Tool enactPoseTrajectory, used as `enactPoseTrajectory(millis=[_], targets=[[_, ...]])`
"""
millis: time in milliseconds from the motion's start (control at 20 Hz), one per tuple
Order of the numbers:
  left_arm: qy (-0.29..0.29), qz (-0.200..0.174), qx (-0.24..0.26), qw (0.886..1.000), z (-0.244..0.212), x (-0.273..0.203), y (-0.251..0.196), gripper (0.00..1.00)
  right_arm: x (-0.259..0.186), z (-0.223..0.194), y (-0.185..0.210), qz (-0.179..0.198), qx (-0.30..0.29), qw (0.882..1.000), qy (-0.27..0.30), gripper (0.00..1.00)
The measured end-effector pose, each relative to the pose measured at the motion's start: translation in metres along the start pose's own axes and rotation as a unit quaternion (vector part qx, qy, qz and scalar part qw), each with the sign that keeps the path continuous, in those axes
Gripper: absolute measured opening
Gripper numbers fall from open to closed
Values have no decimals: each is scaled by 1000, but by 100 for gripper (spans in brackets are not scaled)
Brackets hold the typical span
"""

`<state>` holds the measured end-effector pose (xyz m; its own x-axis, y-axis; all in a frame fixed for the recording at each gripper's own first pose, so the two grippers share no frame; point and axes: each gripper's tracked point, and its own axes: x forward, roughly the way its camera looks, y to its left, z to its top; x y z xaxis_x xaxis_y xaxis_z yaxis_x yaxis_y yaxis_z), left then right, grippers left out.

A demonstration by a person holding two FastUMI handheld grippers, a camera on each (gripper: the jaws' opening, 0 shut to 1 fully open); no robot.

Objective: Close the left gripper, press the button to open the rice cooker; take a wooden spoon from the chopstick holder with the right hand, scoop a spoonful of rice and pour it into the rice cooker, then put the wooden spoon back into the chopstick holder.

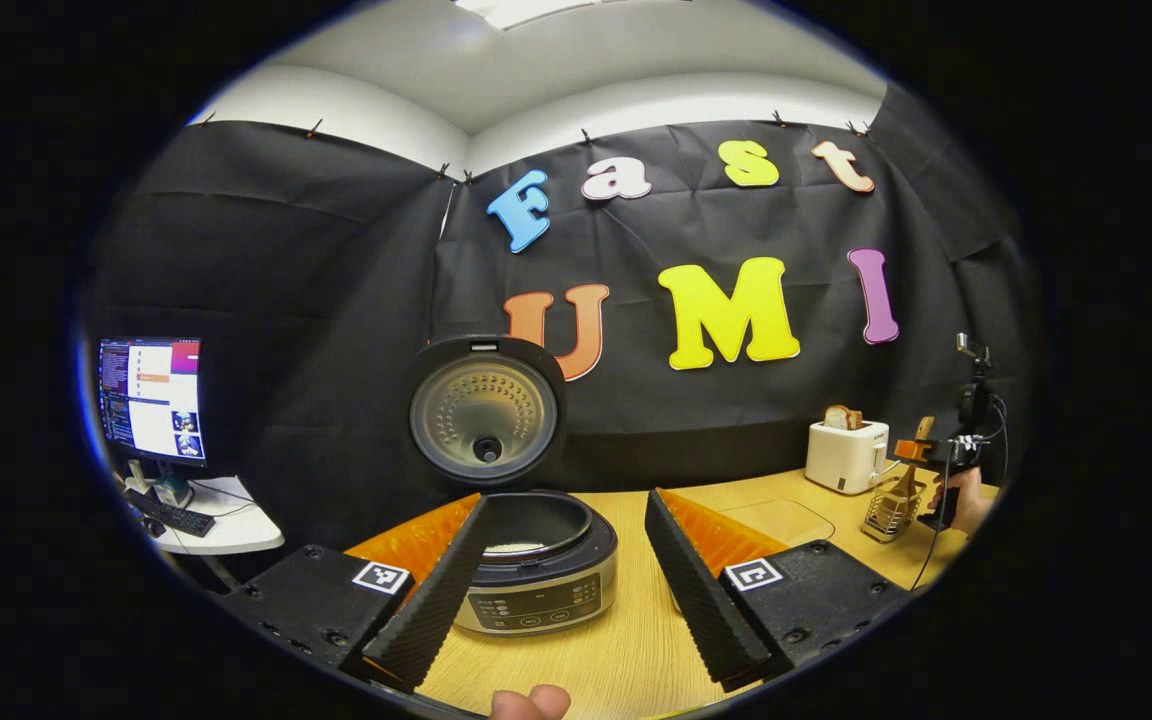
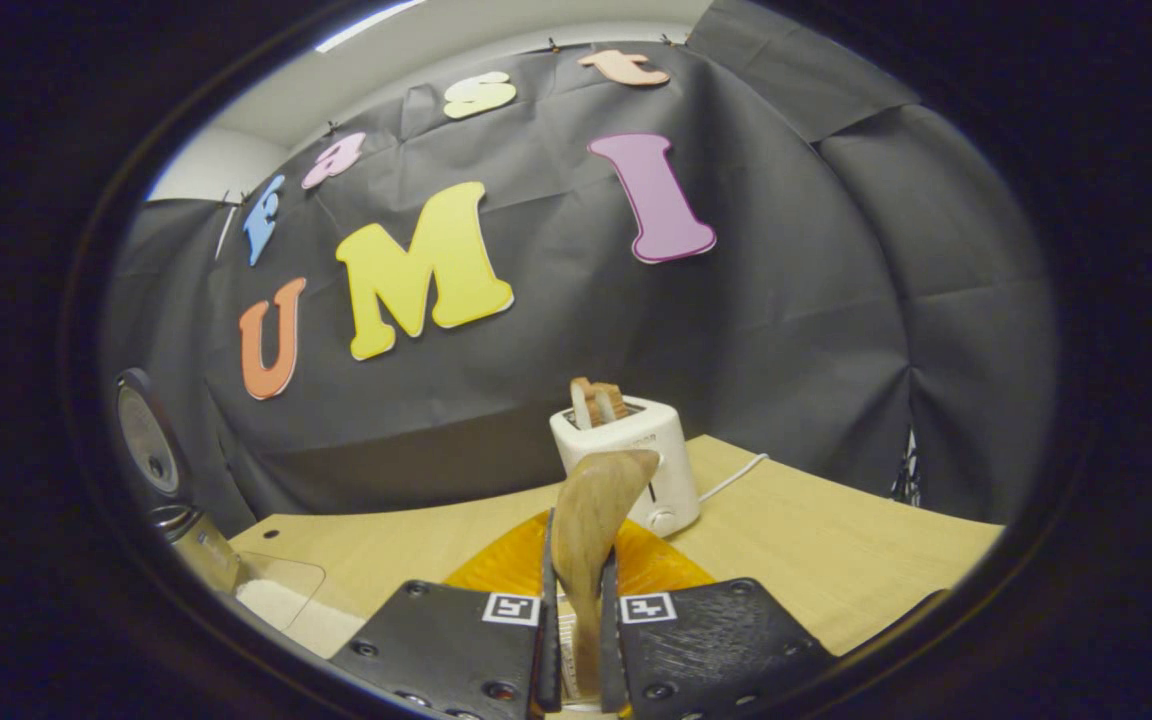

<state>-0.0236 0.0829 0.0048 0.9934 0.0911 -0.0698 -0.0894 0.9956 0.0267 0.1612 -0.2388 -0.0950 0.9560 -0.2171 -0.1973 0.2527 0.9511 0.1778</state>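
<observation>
Jaws on the right gripper [image 2: 576,640] pinch the wooden spoon [image 2: 591,510] upright — probably for scooping; left gripper [image 1: 561,590] is spread before the open rice cooker [image 1: 536,560].

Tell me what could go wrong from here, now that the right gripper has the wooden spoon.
1. The right gripper pinches the wooden spoon by its narrow handle, so it may twist or slip while scooping.
2. The toaster stands close behind the spoon; a wide swing could knock it.
3. The left gripper hangs open just in front of the rice cooker, whose lid is up, and could block the pour.
</observation>
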Motion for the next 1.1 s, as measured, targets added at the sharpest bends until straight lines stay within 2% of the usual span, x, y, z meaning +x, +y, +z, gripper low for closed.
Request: enactPoseTrajectory(millis=[200,300,350,500,550,650,750,800,850,900,1100], targets=[[-4,0,-6,1000,2,0,-3,98,-17,29,-3,-2,-15,999,-38,23],[-4,1,-11,1000,2,1,-5,98,-26,40,-7,-4,-27,998,-52,35],[-5,0,-14,1000,2,1,-8,98,-29,46,-10,-7,-36,998,-60,47],[-4,-2,-18,1000,2,3,-14,98,-46,64,-16,-14,-53,995,-81,67],[-4,-1,-17,1000,1,3,-15,98,-51,69,-16,-15,-54,995,-88,81],[-1,2,-20,1000,-1,5,-17,98,-61,79,-16,-15,-61,993,-102,90],[0,5,-25,1000,-1,6,-17,98,-71,86,-8,-9,-73,991,-110,90],[0,8,-27,1000,2,7,-14,98,-76,90,-5,-3,-80,990,-115,85],[-2,12,-29,1000,7,8,-11,98,-83,93,1,4,-85,989,-120,94],[-5,19,-27,999,13,9,-6,98,-89,94,8,10,-91,988,-123,99],[-11,45,5,999,36,13,14,98,-108,94,31,44,-101,987,-115,95]])
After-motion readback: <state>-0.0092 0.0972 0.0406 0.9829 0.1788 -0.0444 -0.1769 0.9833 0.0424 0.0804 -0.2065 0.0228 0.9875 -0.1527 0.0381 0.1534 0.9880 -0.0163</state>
